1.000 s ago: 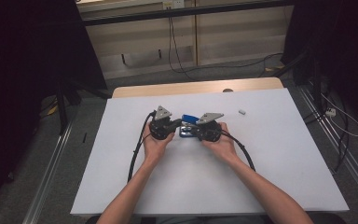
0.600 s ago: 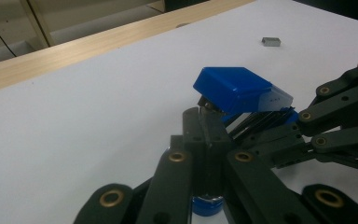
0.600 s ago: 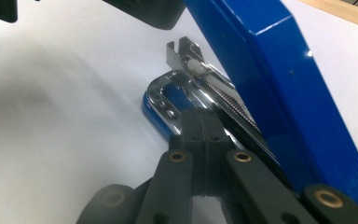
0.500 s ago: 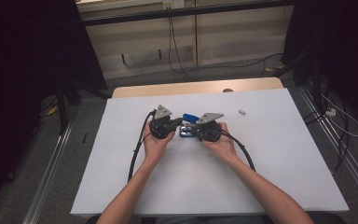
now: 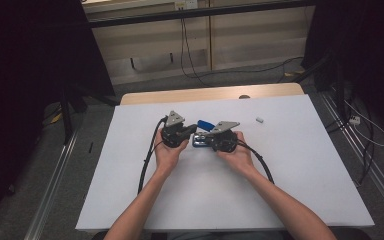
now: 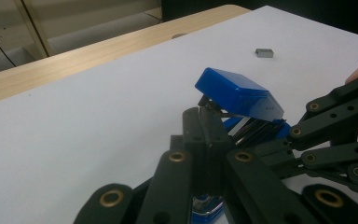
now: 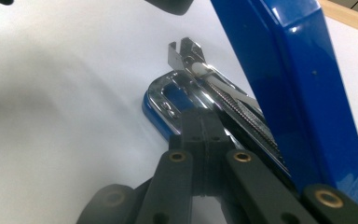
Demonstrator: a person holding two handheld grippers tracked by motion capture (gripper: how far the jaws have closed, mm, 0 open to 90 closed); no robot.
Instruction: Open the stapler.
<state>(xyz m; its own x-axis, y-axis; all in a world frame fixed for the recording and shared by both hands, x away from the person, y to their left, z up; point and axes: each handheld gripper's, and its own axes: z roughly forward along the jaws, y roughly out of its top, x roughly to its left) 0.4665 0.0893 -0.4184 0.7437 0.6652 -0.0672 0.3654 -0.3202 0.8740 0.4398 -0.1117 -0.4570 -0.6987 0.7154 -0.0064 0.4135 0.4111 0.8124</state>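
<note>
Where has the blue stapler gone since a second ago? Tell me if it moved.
No. The blue stapler sits at the same spot, level with the small grey block on the white table.

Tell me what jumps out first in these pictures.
A blue stapler with its lid swung up sits mid-table on the white table cover, between the left gripper and the right gripper, both with jaws shut beside its chrome staple channel. A small grey block lies alone farther right.
</note>
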